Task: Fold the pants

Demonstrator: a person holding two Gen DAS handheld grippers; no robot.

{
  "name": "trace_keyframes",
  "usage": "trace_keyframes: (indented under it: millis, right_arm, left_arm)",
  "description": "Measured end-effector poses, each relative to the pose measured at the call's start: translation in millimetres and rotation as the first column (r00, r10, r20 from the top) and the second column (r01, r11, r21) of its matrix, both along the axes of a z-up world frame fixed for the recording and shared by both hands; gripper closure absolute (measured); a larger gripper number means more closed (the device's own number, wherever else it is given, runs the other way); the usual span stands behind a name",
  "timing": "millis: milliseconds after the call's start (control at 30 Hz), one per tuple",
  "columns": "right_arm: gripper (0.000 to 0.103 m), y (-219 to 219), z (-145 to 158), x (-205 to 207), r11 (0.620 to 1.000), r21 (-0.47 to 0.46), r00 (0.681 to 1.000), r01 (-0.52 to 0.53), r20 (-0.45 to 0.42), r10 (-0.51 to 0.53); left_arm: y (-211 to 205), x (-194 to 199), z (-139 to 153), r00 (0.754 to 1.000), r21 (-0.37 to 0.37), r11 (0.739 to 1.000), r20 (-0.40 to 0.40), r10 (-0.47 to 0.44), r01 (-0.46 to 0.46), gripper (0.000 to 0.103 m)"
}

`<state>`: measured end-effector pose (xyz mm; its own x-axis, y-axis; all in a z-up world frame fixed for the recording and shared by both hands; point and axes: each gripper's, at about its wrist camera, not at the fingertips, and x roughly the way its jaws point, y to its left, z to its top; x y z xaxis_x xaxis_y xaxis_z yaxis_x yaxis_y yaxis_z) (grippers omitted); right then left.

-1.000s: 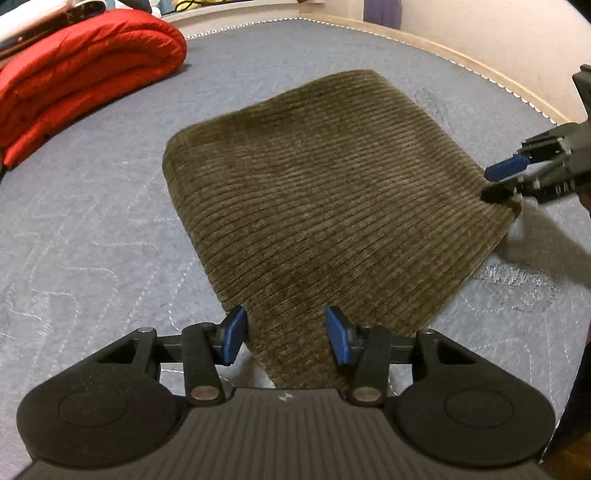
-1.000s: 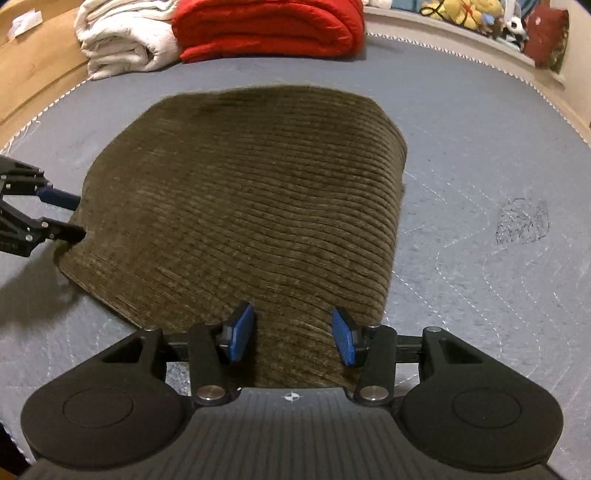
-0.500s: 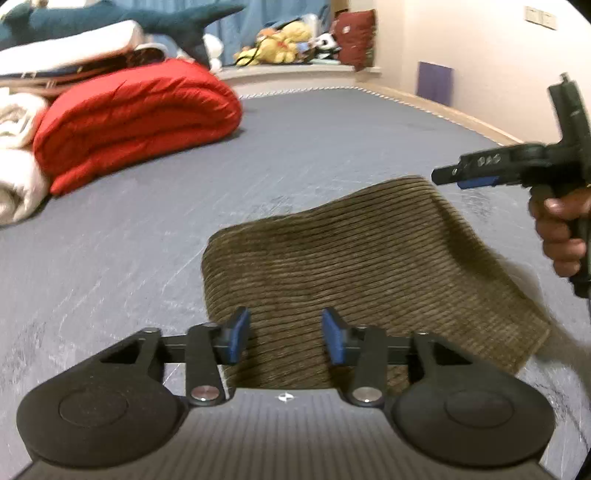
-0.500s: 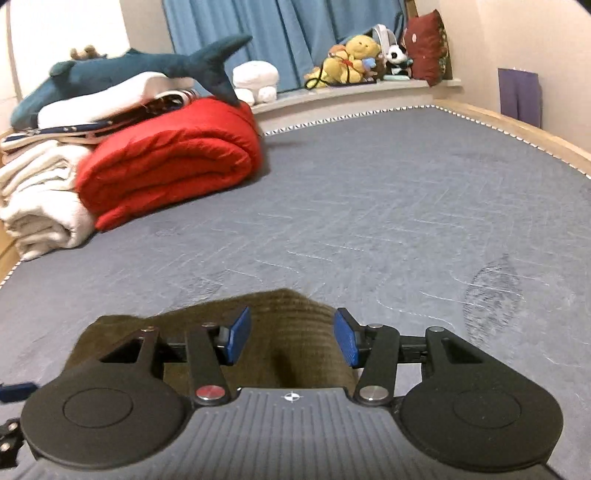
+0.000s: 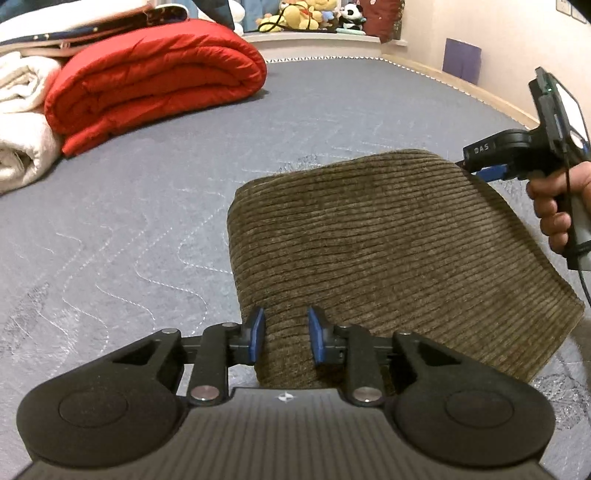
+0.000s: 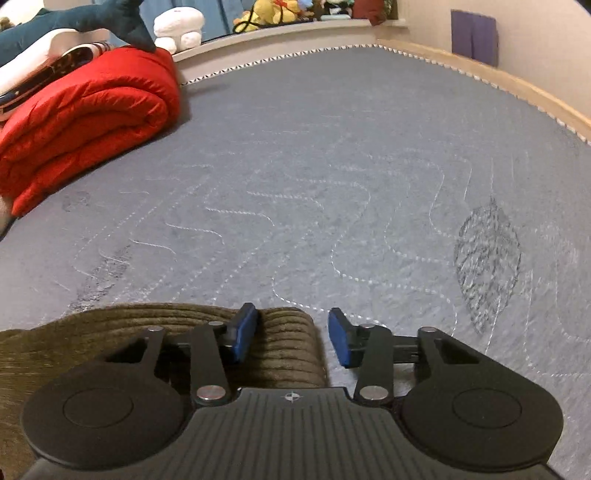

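Comparing with the views a second back, a clear shift of vantage is noted: the pants (image 5: 388, 258) were then seen spread wide under both cameras, whereas both cameras are now tipped up, so that the red quilt (image 5: 155, 81) and the soft toys on the far ledge (image 5: 295, 18) come into view. The garment is judged already folded into a compact rectangle; the step in hand looks like a final tidy or a pinch for one more fold.

Position: the pants lie on the grey quilted mattress (image 6: 332, 184), toward its near side, well apart from the red quilt and the white bedding (image 5: 22, 122).

Left gripper (image 5: 284, 339): jaws closing, with the near corner of the corduroy between the blue pads. Whether the pads already press on the cloth cannot be told.

Right gripper (image 6: 291, 336): jaws closing, straddling the right-hand end of the far folded edge. One pad is seen over the cloth, the other over bare mattress; no pinch is seen yet. In the left wrist view this tool (image 5: 491, 162) is held by a hand (image 5: 554, 206) at the far right corner.

Orientation: the corduroy ribs run across the left wrist view. The long axis is judged to run away from that camera, from near corner to far edge, angled slightly rightward.
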<state>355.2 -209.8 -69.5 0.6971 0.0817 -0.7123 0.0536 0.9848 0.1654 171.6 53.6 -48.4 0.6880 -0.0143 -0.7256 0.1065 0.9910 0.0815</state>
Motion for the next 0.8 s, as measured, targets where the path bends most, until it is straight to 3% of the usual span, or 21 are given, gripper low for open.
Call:
trace_keyframes:
  millis: [100, 200, 233, 267, 500, 633, 800]
  right_arm:
    - [0.058, -2.9, 11.8, -11.8, 1.0, 0.011, 1.0, 0.008, 0.028, -0.008]
    - [0.047, -14.3, 37.0, -30.5, 1.0, 0.011, 0.997, 0.025, 0.073, -0.026]
    - [0.038, -17.5, 46.1, -38.5, 1.0, 0.014, 0.996, 0.021, 0.091, -0.023]
    - [0.031, -18.5, 55.7, -46.7, 1.0, 0.016, 0.994, 0.01, 0.107, -0.012]
    - [0.016, -13.4, 126.3, -132.8, 0.991, -0.055, 0.947, -0.118, 0.294, 0.13]
    - [0.01, -17.6, 159.9, -185.2, 0.99, 0.018, 0.935, -0.142, 0.33, 0.129]
    - [0.002, -24.5, 175.7, -250.4, 0.986, -0.008, 0.919, -0.164, 0.362, 0.156]
  left_arm:
    - [0.5, -4.5, 6.6, 1.0, -0.012, 1.0, 0.009, 0.02, -0.02, 0.071]
    - [-1.2, -16.0, 19.0, 0.999, -0.016, 0.999, 0.032, 0.032, -0.032, 0.071]
    - [-2.2, -20.0, 22.7, 0.999, -0.014, 0.999, 0.039, 0.034, -0.033, 0.07]
    - [-3.5, -23.8, 27.1, 0.998, -0.012, 0.999, 0.044, 0.033, -0.033, 0.07]
    - [-10.8, -63.4, 67.4, 0.984, -0.051, 0.996, 0.156, 0.08, -0.073, 0.056]
    - [-12.6, -91.5, 86.4, 0.974, -0.1, 0.99, 0.193, 0.118, -0.1, 0.026]
    - [-19.0, -125.1, 103.1, 0.965, -0.155, 0.977, 0.194, 0.178, -0.149, 0.01]
